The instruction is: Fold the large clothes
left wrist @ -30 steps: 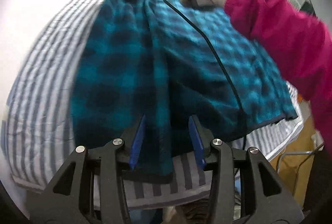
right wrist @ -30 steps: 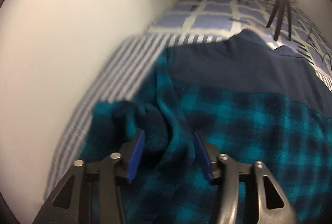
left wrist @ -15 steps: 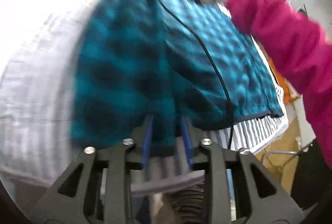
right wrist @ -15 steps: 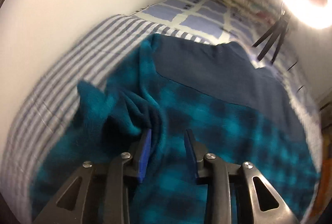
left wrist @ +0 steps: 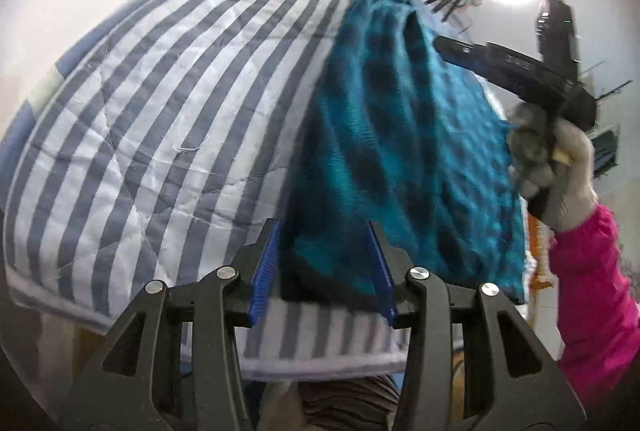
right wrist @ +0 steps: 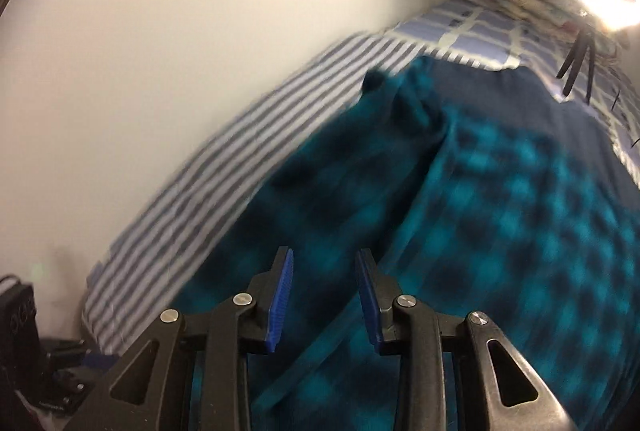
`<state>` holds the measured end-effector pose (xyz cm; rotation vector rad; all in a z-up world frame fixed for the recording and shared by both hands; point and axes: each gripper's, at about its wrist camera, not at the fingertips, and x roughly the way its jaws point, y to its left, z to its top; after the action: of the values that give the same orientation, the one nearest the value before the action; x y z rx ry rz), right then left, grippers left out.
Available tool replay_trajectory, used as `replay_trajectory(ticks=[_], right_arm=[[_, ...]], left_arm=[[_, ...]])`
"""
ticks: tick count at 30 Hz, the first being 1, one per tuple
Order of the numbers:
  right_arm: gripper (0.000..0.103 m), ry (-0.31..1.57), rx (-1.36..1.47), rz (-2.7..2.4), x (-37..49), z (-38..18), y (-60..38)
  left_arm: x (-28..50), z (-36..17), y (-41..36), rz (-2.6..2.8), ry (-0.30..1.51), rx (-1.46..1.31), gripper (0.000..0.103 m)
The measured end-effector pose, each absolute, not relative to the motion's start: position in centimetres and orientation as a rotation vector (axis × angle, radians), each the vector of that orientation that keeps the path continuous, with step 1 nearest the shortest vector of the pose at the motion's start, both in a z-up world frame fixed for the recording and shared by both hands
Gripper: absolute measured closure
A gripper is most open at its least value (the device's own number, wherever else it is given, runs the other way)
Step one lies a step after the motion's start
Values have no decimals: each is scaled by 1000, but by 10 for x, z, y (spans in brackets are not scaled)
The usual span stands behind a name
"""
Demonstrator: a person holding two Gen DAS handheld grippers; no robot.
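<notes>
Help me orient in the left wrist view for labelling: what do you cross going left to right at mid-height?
White wall → striped quilt → teal plaid garment → gloved right hand holding the right gripper's handle → pink sleeve.

Both wrist views look closely along the bed (left wrist: 132, 135), sharing the somewhat blurred garment (right wrist: 460, 231).

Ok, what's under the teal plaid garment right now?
The teal plaid garment lies on a blue-and-white striped quilt, which shows along its wall side and below its hem. Farther up the bed, a checked blue sheet shows past it. Whatever lies directly beneath the fabric is covered.
</notes>
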<state>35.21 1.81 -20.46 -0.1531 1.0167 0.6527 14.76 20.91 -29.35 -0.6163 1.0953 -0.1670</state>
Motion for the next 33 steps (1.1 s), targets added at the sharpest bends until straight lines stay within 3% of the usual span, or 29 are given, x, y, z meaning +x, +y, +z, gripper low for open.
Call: replay_trajectory(ticks=[6,7,8,13,16,18,21,26,31,33], right_arm=[[71,1050,-144,608,355,-238,20],[71,1074,-127,596,357,-246,18],[72,1096,-107,583,360,-254,16],[71,1144,-80,555,363,-259,16],[65,1136,-42,570,362,-237,21],[45,1128,-12,590,363,-221,30],[34,1159,-12,620,368,-207,57],[36,1229,-199,550,375,-224,123],[52,1283,-333,469,384,-255,140],[64,1292,-360,448,385,-264,142]], left_arm=[[155,-309,208,-171,1084,-682,59],[156,-310,205,-192,1082,-672,64],[157,-311,200,-214,1085,-661,79],[155,-295,183,-242,1038,-588,89],[150,-274,168,-256,983,-511,89],[148,-265,157,-266,958,-457,89],[145,-257,144,-281,938,-400,90],[148,-256,137,-283,937,-391,90],[151,-256,133,-284,935,-384,91],[148,-256,132,-285,935,-378,91]])
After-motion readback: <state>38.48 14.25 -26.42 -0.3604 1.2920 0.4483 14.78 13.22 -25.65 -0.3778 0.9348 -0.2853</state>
